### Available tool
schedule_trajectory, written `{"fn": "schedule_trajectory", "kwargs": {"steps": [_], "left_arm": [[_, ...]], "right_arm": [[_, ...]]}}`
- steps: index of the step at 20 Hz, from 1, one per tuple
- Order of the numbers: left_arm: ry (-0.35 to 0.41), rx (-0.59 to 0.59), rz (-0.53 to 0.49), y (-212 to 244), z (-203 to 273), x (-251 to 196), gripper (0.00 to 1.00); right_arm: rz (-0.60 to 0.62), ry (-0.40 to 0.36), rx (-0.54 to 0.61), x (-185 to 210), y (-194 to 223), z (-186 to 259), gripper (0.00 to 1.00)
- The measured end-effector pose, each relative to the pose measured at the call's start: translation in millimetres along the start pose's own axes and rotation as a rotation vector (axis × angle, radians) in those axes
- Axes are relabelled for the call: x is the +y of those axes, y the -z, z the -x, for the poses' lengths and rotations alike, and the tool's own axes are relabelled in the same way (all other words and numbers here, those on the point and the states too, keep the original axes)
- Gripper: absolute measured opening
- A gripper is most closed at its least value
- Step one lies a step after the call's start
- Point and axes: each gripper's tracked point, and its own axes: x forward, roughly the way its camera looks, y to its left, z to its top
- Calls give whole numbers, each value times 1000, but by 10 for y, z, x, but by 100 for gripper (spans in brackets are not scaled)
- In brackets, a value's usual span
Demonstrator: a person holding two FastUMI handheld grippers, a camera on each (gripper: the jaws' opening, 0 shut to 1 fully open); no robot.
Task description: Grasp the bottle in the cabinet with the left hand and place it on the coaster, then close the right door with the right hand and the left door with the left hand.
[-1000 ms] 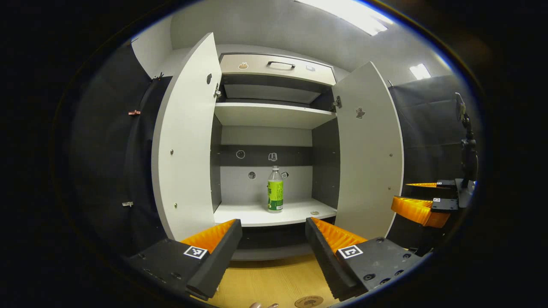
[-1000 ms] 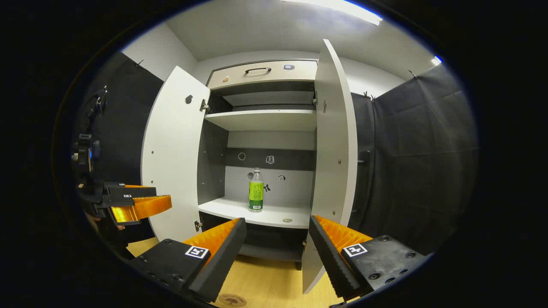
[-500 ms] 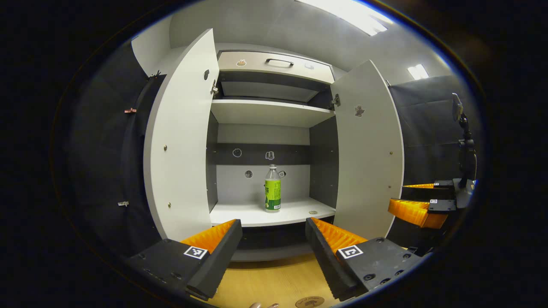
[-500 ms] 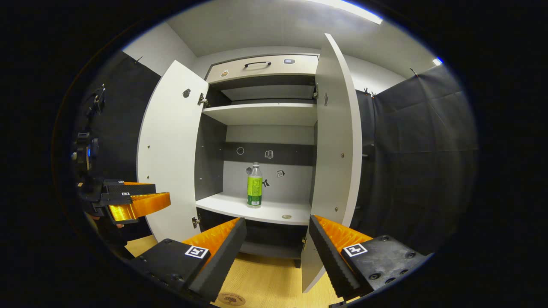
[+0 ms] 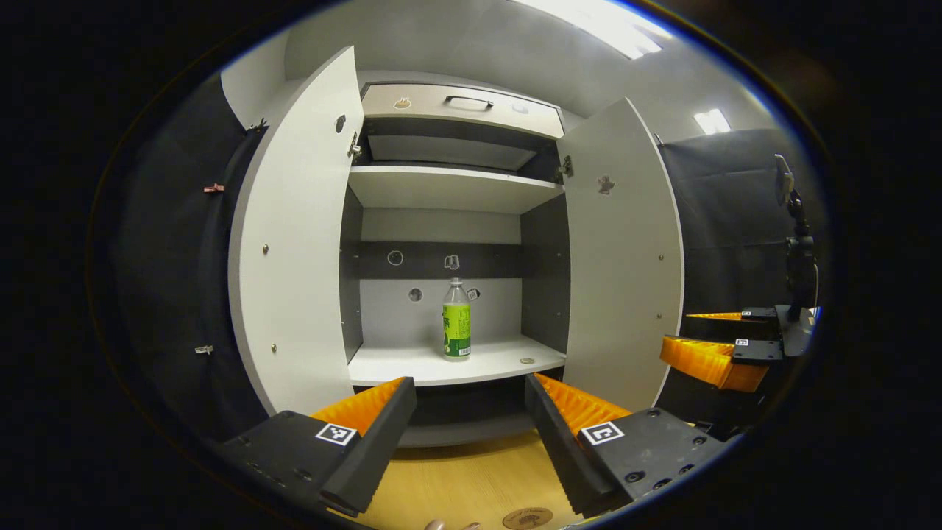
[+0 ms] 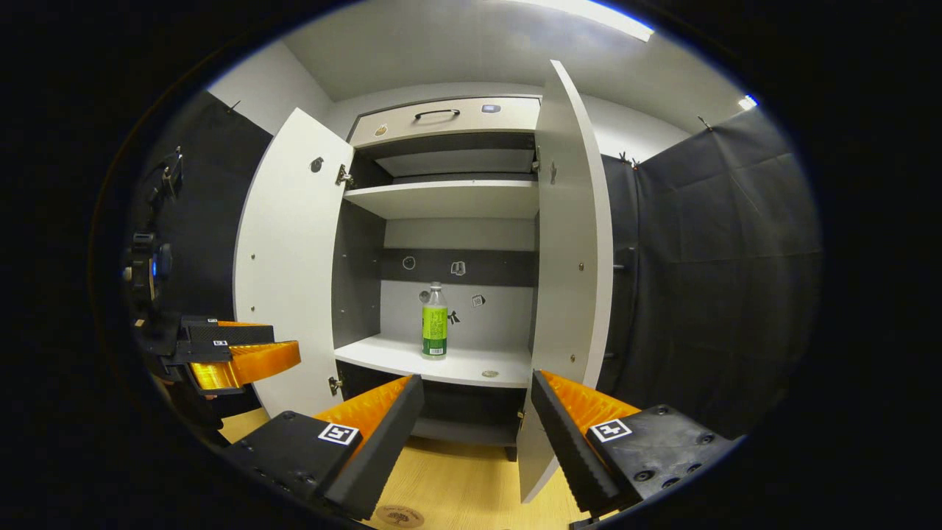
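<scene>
left tool (image 5: 471, 412): square tag markers | ridged inner faces | screws

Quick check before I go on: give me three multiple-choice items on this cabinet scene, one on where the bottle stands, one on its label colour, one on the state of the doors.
1. Where does the bottle stand?
A. on the lower shelf
B. on the upper shelf
C. on the coaster

2. What colour is the bottle's label?
A. red
B. green
C. blue

3. How do the cabinet doors stand?
A. both shut
B. one open
C. both open

Answers:
1 A: it stands upright on the lower shelf, inside the cabinet.
2 B: a green band wraps the body.
3 C: the left door and the right door both swing outward.
</scene>
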Motion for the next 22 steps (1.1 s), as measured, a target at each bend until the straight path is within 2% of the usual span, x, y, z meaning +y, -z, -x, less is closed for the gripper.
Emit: {"fn": "schedule_trajectory", "kwargs": {"steps": [11, 14, 18, 22], "left_arm": [[60, -8, -20, 3, 153, 87, 95], [55, 1, -31, 31, 128, 132, 95], [48, -8, -37, -15, -41, 142, 95], [39, -33, -35, -106, -440, 129, 95]], "right_arm": [[14, 35, -8, 297, -56, 229, 98], [25, 46, -18, 328, -92, 287, 98], [22, 35, -17, 347, -111, 233, 98], [25, 2, -26, 321, -156, 37, 98]]}}
